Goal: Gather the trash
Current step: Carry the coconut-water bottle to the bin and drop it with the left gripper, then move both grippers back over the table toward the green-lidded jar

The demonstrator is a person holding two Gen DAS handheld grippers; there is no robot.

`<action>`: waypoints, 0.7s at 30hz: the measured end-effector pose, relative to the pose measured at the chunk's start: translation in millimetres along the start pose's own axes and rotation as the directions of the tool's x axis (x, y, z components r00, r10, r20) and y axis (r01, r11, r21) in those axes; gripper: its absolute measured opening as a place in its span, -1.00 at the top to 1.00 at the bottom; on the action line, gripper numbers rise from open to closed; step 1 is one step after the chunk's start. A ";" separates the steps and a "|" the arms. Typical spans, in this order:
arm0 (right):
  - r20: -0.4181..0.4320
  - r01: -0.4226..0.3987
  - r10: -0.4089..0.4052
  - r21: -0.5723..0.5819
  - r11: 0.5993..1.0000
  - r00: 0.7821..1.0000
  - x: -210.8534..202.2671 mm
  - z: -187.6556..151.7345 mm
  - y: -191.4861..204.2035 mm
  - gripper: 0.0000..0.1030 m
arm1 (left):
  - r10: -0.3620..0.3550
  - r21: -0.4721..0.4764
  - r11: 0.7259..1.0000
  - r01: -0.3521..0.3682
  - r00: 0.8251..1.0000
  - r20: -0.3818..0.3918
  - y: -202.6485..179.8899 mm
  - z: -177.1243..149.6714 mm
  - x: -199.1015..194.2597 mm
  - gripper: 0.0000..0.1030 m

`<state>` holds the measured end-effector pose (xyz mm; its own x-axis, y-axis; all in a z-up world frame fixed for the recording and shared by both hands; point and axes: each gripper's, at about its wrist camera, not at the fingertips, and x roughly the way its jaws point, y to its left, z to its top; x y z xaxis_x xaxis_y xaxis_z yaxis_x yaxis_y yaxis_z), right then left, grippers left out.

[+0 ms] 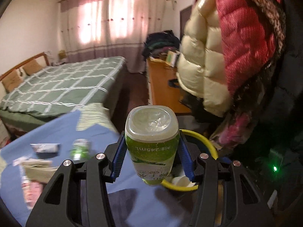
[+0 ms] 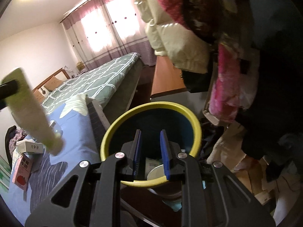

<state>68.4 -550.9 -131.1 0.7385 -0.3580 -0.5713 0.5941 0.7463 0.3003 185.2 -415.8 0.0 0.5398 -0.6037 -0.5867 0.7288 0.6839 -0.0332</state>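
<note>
Bedroom clutter surrounds me: a blue sheet (image 1: 56, 126) strewn with litter, a green checked bed (image 1: 62, 87) behind it, coats (image 1: 236, 47) hanging to one side. My left gripper (image 1: 151, 149) is pinching a bottle (image 1: 152, 141) across its green label, base pointing away from me, neck toward the camera. It looks empty, so I judge it light, thin-walled and apt to buckle or slip if squeezed hard; the mid-body hold I have, on the label where the sides run flat, seems the right place. Just beyond the bottle and partly hidden by it is the yellow rim of the bin (image 1: 208, 141). My right gripper (image 2: 150, 151) carries nothing: its blue pads stand a little apart with bare gap between them, hanging right over the bin's mouth. From that side the bottle shows as a blurred pale streak at the left, above the sheet and short of the rim. Inside the bin I can make out a white cup (image 2: 155, 172) and what may be a printed wrapper beside it, though the dark interior hides the rest. On the sheet wait a green can (image 1: 80, 148), a pink carton (image 2: 21, 172), a small box (image 2: 30, 146) and a flat packet (image 1: 45, 147), all light, crushable things best taken across their narrow sides.
</note>
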 end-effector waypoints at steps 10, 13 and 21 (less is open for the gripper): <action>-0.021 0.025 -0.024 0.050 0.998 0.999 8.5 -2.0 -29.8 0.50 | -0.044 0.025 0.999 0.047 0.994 -0.100 -45.3 -18.1 81.1 -0.34; -0.024 0.023 -0.022 0.049 0.999 0.999 8.8 -3.2 -29.9 0.50 | -0.020 0.034 0.999 0.022 0.997 -0.072 -44.9 -23.3 76.7 -0.54; -0.035 -0.027 0.028 0.013 1.000 0.999 6.0 -9.5 -6.0 0.46 | 0.060 -0.015 0.998 -0.060 0.998 0.036 -3.8 -34.3 -7.0 -0.82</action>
<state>66.2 -552.2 -143.6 0.7432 -0.3175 -0.5889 0.5776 0.7487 0.3254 164.2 -400.2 -23.5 0.5975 -0.5755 -0.5584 0.6888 0.7249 -0.0100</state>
